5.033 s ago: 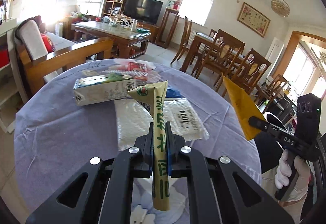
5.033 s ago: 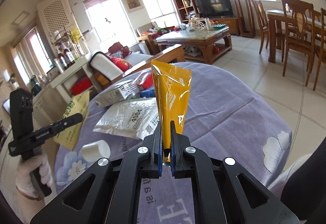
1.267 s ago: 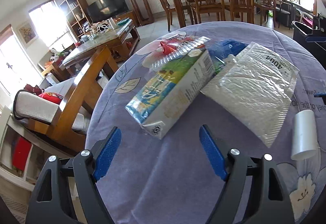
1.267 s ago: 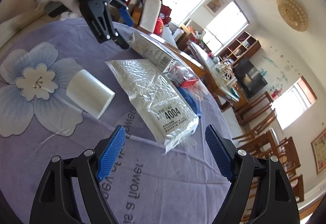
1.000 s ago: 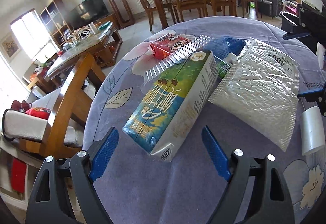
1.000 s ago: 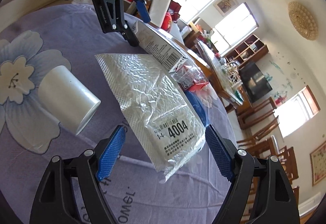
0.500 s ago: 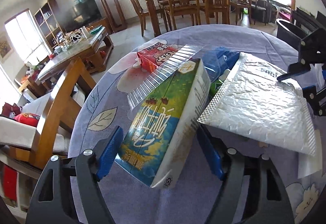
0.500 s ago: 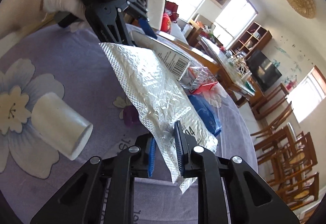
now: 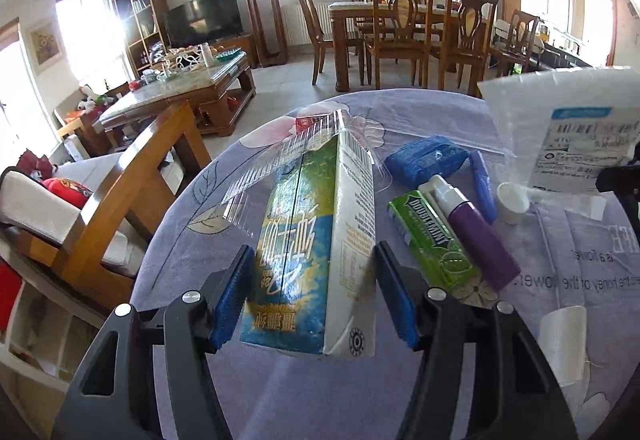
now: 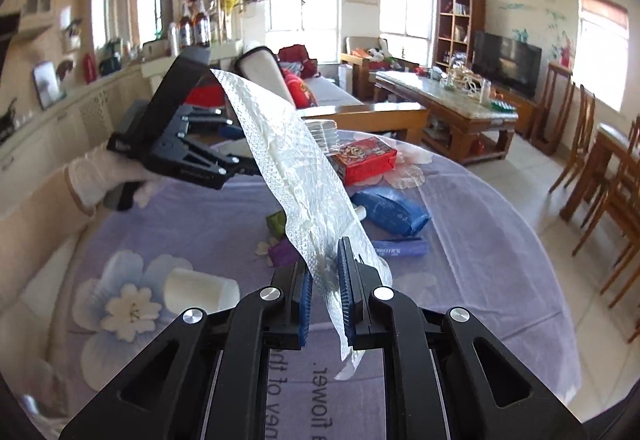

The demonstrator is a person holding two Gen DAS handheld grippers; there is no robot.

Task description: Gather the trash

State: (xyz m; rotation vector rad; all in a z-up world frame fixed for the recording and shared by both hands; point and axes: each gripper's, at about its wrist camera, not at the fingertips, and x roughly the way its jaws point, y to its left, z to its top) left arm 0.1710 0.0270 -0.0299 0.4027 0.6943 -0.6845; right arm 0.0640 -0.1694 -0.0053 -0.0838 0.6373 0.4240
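Both tools, open a second ago, now grip trash: right tool [image 10: 324, 290] clamps the bubble mailer [image 10: 296, 176], lifted off the desk [image 10: 460, 240]; left tool [image 9: 310, 296], jaws closing, pinches the milk carton [image 9: 316, 240] near the desk's left edge.

Wooden dining chairs [image 9: 400, 24], television [image 9: 204, 18]
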